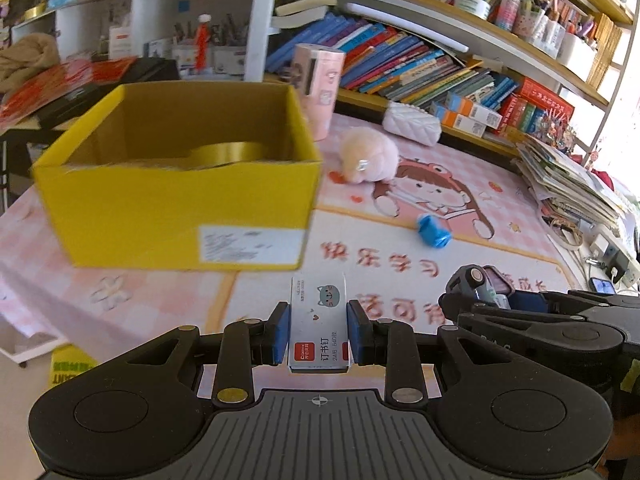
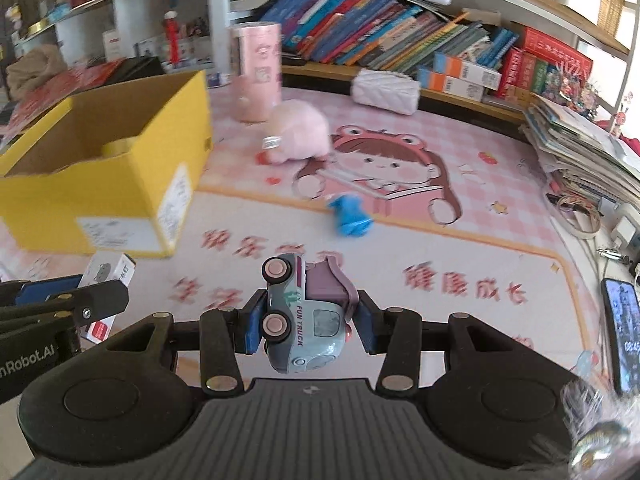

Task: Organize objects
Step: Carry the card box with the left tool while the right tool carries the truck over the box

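My left gripper (image 1: 319, 334) is shut on a white staples box (image 1: 318, 320) with a cat picture, held above the pink desk mat (image 1: 500, 236). The open yellow cardboard box (image 1: 180, 220) stands ahead and to the left, with a gold tape roll (image 1: 232, 152) inside. My right gripper (image 2: 307, 320) is shut on a pale blue toy truck (image 2: 302, 320) turned on its side; it also shows in the left wrist view (image 1: 480, 292). The yellow box (image 2: 104, 192) lies to its far left. A pink plush (image 1: 370, 158) and a blue crumpled object (image 1: 434, 232) lie on the mat.
A pink cylinder (image 1: 318, 88) stands behind the box, and a white quilted pouch (image 1: 412, 122) lies by the bookshelf. A paper stack (image 1: 572, 180) sits at the right edge. A phone (image 2: 624, 336) and cables lie at the right. Shelves of books line the back.
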Demonstrator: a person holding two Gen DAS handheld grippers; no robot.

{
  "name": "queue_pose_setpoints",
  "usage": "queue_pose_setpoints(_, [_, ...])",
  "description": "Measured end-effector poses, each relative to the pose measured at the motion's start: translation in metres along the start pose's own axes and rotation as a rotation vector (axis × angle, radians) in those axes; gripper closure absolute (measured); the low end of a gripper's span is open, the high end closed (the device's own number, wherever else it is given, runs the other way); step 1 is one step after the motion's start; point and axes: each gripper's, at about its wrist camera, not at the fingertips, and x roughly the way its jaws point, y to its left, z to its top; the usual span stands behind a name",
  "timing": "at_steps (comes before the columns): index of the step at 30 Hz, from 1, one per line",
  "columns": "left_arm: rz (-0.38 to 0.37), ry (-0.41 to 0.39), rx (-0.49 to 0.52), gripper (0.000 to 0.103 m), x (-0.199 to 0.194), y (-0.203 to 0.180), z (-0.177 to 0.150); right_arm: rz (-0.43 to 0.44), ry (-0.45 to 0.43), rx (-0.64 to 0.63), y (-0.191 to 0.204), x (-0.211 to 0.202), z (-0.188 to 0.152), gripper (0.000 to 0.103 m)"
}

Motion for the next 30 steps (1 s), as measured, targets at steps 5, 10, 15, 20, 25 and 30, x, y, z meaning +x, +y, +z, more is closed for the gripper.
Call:
queue_pose_setpoints(5, [0.016, -0.008, -0.008, 0.075, -0.021, 0.028, -0.01, 0.017, 0.004, -0.004, 0.032, -0.012, -0.011, 0.06])
queue_pose_setpoints(10, [0.035, -0.02, -0.016, 0.075, -0.041, 0.055, -0.019, 0.041, 0.002, -0.013, 0.063, -0.021, -0.019, 0.06])
queue_pose_setpoints(15, [0.052, -0.038, -0.012, 0.075, -0.059, 0.077, -0.027, 0.066, -0.012, -0.024, 0.093, -0.032, -0.028, 0.06])
queue_pose_setpoints(20, [0.074, -0.058, -0.022, 0.075, -0.075, 0.1, -0.033, 0.082, -0.025, -0.028, 0.119, -0.039, -0.032, 0.06])
queue_pose_setpoints(25, [0.091, -0.085, -0.038, 0.075, -0.09, 0.12, -0.036, 0.097, -0.041, -0.043, 0.143, -0.047, -0.033, 0.06])
queue_pose_setpoints(30, [0.091, -0.119, -0.052, 0.075, -0.101, 0.132, -0.033, 0.105, -0.066, -0.074, 0.162, -0.055, -0.029, 0.06])
